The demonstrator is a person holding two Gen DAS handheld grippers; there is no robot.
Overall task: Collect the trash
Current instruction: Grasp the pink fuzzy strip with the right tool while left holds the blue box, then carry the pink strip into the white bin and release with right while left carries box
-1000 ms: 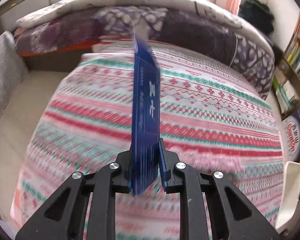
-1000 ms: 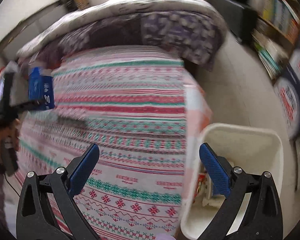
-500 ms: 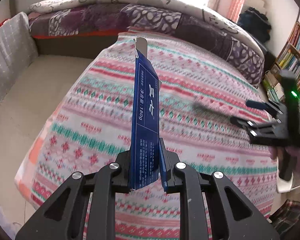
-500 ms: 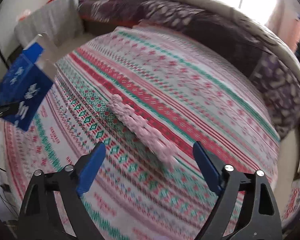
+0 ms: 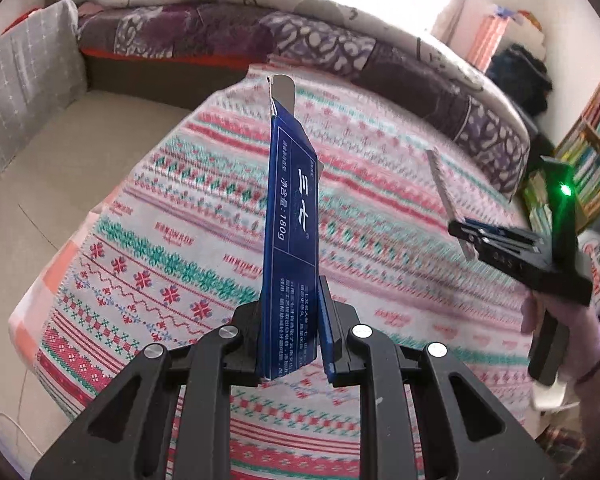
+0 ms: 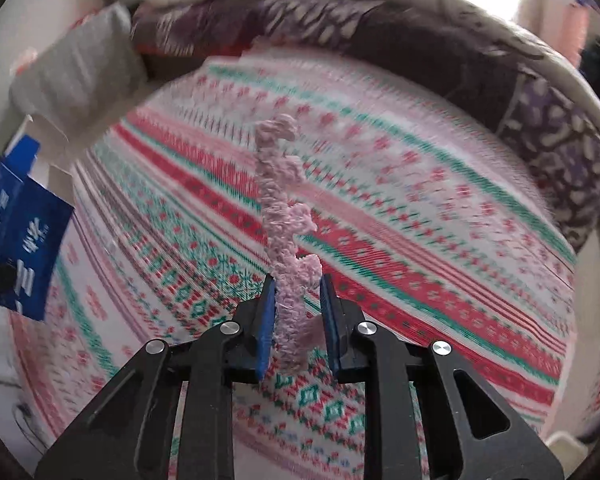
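Since half a second ago our right gripper (image 6: 296, 312) has closed its fingers on the soft, light pink strip (image 6: 282, 208), lifted off the bed (image 6: 420, 240); our left gripper (image 5: 290, 332) pinches the stiff blue box (image 5: 294, 240) low.

A bed (image 5: 380, 216) under a spread striped in red, green and white fills the room, a purple patterned quilt (image 5: 320, 46) heaped along its far side, a grey checked cushion (image 5: 24, 80) left, and bookshelves (image 5: 598, 148) right.
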